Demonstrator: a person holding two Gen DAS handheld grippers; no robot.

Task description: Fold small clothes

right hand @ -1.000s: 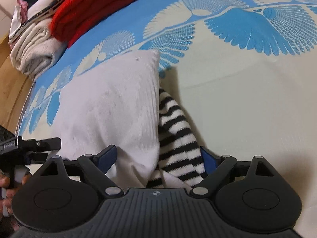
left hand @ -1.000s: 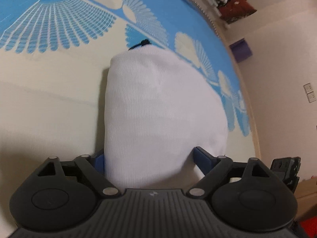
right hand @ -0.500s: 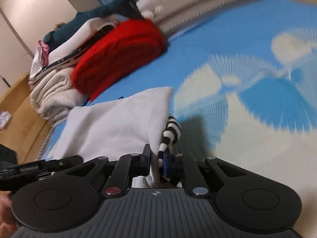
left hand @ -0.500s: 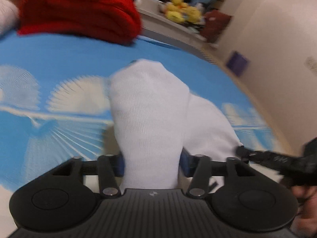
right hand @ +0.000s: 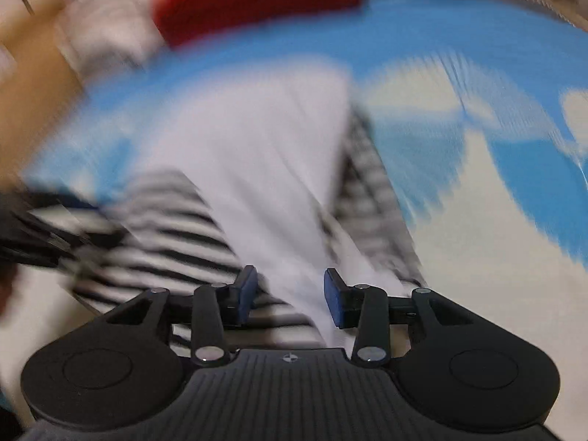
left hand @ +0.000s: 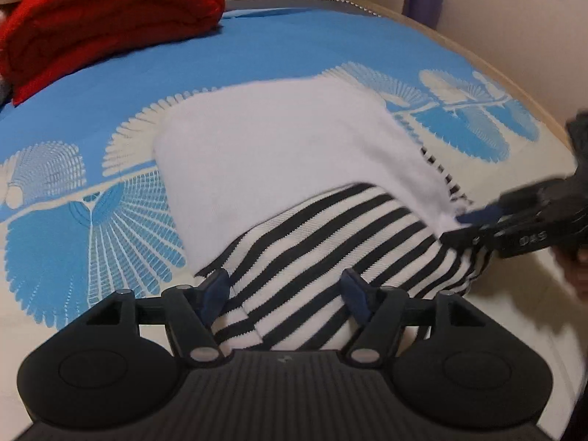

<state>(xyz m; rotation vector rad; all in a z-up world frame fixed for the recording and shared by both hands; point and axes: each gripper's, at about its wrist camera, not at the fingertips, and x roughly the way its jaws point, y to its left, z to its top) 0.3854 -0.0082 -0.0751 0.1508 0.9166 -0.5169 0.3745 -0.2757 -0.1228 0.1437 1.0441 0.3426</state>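
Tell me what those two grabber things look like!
Each is matte black plastic. The left gripper has a ribbed middle plate with a small logo, a round disc on either side, silver pins on its link bars, and dark blue pads on the fingers. The right gripper looks the same, with brighter blue pads. From the side its bar shows white markings, too blurred to read.

Ribbed knit white sock, striped knit sock, matt woven printed bedcover, chunky red knitwear
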